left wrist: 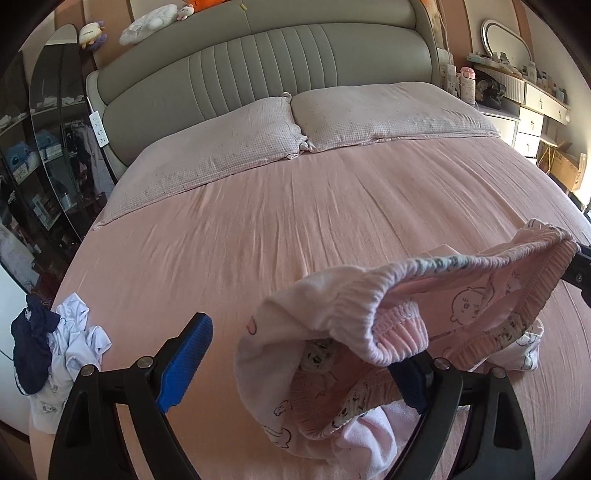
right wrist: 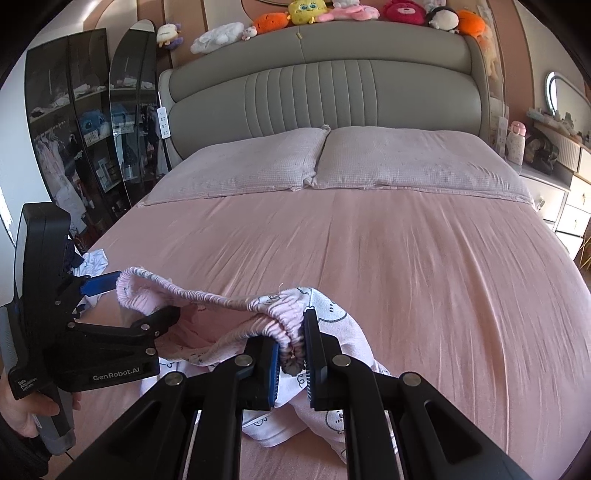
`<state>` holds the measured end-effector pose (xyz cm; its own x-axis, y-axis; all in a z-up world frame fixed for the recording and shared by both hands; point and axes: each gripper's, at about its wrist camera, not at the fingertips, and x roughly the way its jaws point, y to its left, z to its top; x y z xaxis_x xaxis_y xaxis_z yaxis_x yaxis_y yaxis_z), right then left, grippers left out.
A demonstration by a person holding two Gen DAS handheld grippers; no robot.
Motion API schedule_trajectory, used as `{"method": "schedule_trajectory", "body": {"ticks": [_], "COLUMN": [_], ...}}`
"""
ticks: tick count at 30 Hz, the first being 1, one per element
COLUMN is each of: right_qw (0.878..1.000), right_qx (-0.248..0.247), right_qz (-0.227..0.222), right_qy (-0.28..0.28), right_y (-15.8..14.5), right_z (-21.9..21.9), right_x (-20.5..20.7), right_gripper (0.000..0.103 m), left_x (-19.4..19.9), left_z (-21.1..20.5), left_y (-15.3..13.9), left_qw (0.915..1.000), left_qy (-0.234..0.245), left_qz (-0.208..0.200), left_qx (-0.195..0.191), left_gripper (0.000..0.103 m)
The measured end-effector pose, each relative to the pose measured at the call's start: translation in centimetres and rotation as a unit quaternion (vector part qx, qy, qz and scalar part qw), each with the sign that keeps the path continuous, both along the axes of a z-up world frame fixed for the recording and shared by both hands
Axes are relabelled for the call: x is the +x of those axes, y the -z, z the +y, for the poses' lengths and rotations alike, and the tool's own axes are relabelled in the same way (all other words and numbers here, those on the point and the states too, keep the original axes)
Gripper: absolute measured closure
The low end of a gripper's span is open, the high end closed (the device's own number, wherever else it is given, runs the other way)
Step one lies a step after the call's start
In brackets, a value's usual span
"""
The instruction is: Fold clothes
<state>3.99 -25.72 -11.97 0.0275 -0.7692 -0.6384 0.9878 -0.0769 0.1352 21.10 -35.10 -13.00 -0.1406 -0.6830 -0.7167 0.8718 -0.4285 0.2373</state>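
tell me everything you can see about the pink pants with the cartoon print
The pink pants are small, soft-looking cotton with dark outlined cartoon characters and a ribbed elastic waistband. The waistband is lifted off the pink bed sheet and stretched sideways; the rest sags in a crumpled heap onto the sheet. The right gripper is shut on one bunched end of the waistband. The left gripper stands open at the other end, with the band draped over one of its fingers, not clamped.

Home bedroom: bed (right wrist: 369,258), pillows (right wrist: 332,162), plush toys (right wrist: 306,11).
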Motion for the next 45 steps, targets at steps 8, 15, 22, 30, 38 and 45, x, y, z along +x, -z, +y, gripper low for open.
{"method": "schedule_trajectory", "body": {"ticks": [8,15,22,30,38,45], "right_qw": [1.0,1.0,1.0,0.999,0.999,0.998], "right_qx": [-0.006,0.003,0.0,-0.013,0.005,0.031], "right_qz": [-0.01,0.0,-0.014,-0.025,-0.027,-0.03], "right_qy": [-0.005,-0.006,-0.018,-0.031,-0.037,-0.035], "right_y": [-0.4,0.0,0.3,-0.1,0.9,2.3], "right_z": [0.1,0.1,0.0,0.0,-0.4,-0.7], "right_x": [-0.2,0.1,0.0,0.3,0.5,-0.1], "right_gripper": [0.095,0.094,0.094,0.094,0.094,0.072], "left_x": [3.6,3.8,4.1,4.7,4.1,4.0], "left_z": [-1.1,-1.3,-3.2,-3.7,-2.8,-5.1], "left_y": [-0.8,-0.9,1.0,2.5,0.7,1.5], "left_qw": [0.9987,0.9991,0.9917,0.9789,0.9792,0.9682], "left_qy": [-0.044,-0.017,-0.022,-0.029,0.013,0.017], "left_qz": [0.026,0.038,0.078,0.125,0.154,0.184], "left_qx": [0.007,0.005,0.1,0.159,0.132,0.168], "left_gripper": [0.013,0.014,0.018,0.066,0.082,0.093]}}
